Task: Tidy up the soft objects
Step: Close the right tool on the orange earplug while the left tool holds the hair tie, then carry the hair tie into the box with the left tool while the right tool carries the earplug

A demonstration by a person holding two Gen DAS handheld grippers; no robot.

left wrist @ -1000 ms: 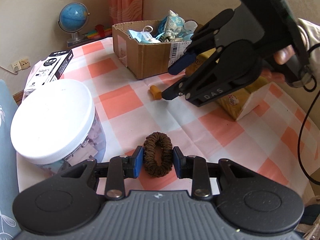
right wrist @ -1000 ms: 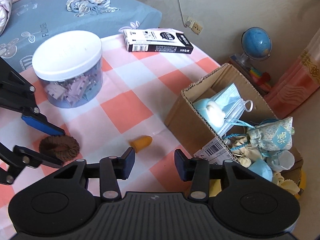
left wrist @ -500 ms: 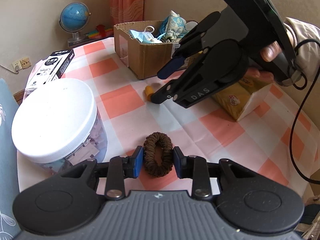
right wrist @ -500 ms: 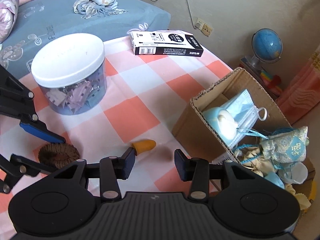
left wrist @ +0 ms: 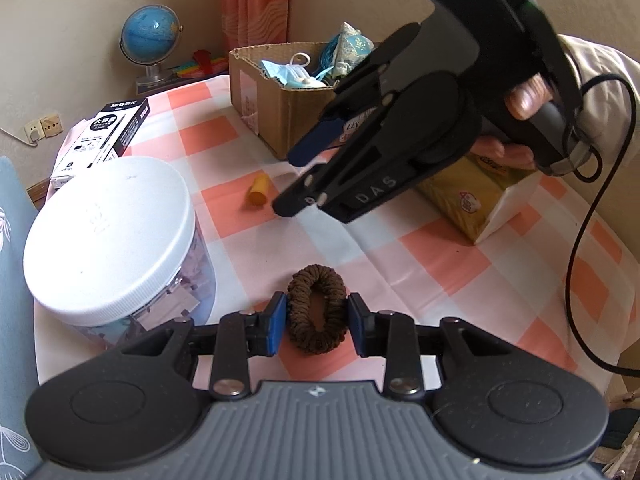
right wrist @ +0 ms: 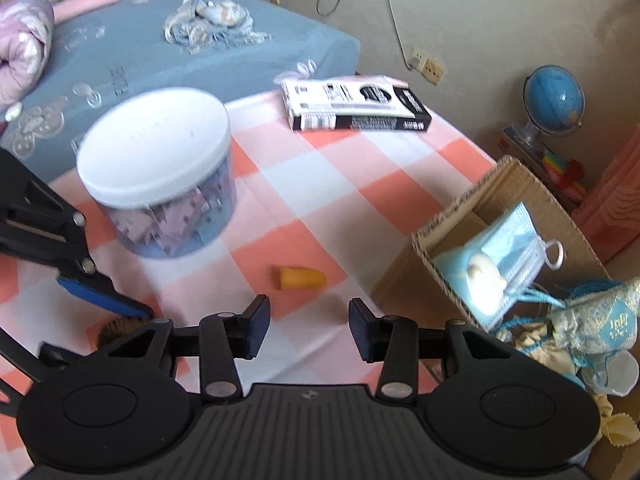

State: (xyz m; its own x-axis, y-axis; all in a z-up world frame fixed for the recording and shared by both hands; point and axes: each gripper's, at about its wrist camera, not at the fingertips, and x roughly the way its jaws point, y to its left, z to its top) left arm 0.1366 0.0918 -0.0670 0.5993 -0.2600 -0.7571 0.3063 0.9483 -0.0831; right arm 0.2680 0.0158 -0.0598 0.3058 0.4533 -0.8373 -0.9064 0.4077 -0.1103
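A brown hair scrunchie (left wrist: 317, 307) lies on the checked tablecloth between the pads of my left gripper (left wrist: 317, 322), which close against its sides. A sliver of it shows in the right wrist view (right wrist: 116, 327). My right gripper (right wrist: 306, 330) is open and empty, above the cloth just short of a small orange soft cone (right wrist: 300, 278). In the left wrist view the right gripper (left wrist: 296, 176) hovers beside that cone (left wrist: 258, 189). A cardboard box (left wrist: 276, 96) behind holds face masks (right wrist: 508, 240), a blue pouch (right wrist: 600, 320) and other soft things.
A clear jar with a white lid (left wrist: 108, 236) stands left of the scrunchie. A black-and-white carton (right wrist: 356, 110) lies at the table's far side. A yellow tissue pack (left wrist: 476, 196) lies at the right. A globe (left wrist: 150, 38) and a bed (right wrist: 160, 52) are off the table.
My right gripper has moved forward and down toward the orange cone, away from the box. My left gripper stays around the scrunchie.
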